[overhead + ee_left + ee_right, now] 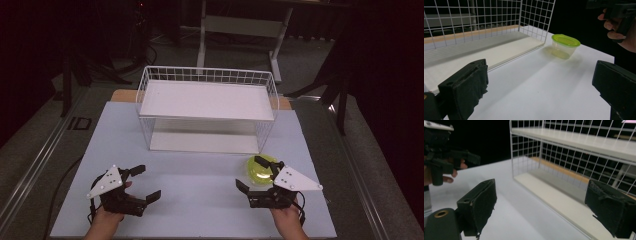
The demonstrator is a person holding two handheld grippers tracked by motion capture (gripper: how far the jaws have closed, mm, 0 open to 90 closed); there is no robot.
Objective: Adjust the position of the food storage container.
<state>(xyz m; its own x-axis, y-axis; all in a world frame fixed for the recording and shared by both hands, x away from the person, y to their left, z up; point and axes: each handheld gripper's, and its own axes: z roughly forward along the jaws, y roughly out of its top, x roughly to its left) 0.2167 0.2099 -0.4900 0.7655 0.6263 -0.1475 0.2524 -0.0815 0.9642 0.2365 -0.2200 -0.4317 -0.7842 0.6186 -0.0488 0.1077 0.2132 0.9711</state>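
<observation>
Nothing is grasped yet: both the left hand-held gripper (pixel 142 184) and right hand-held gripper (pixel 254 174) hover spread above the counter (pixel 200 200), so reaching the green-lidded container (pixel 261 171), at the right one's twelve o'clock beside the wire shelf (pixel 207 100), seems next.

Left tongs (pixel 540 87) gape toward a green-lidded container (pixel 565 46) beside the wire rack (pixel 534 17).

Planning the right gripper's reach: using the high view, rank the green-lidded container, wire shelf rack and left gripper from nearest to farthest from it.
1. Green-lidded container: beside the right gripper.
2. Wire shelf rack: ahead, table's middle.
3. Left gripper: across the table, near left.
</observation>
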